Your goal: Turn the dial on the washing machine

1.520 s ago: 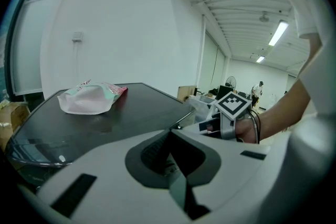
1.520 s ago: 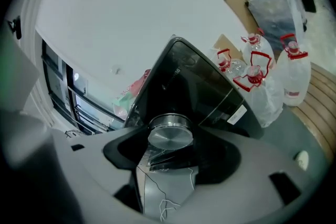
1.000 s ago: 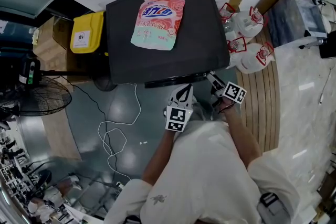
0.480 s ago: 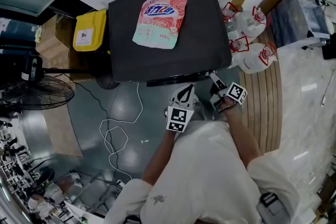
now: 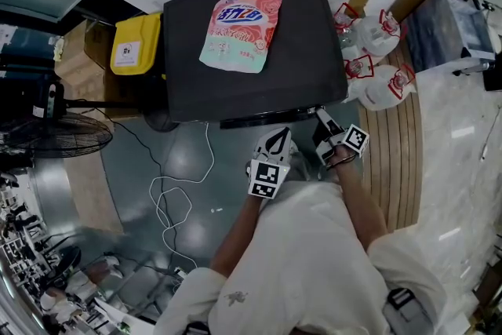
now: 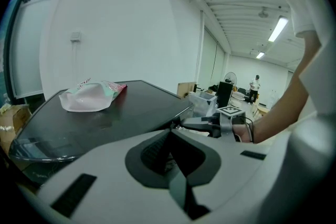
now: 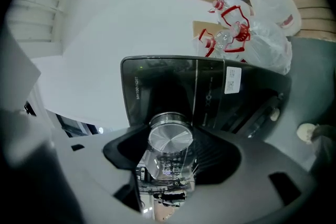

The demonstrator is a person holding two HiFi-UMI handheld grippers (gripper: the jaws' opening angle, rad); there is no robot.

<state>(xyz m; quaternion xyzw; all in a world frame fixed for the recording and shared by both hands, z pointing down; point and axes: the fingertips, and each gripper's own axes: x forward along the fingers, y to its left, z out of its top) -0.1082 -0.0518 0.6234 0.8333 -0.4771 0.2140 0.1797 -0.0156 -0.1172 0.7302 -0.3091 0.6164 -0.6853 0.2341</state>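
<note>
The white left gripper (image 5: 276,139) hung closed and empty before the black glossy-topped washing machine (image 5: 298,82), while to its right the right gripper (image 5: 321,121) clamped the shiny round metal dial (image 7: 169,140) on the machine's near front panel.

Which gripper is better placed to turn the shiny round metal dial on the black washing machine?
Right. The right gripper has its jaws closed on the shiny round metal dial of the black washing machine; the left gripper is shut, empty, clear of it.
</note>
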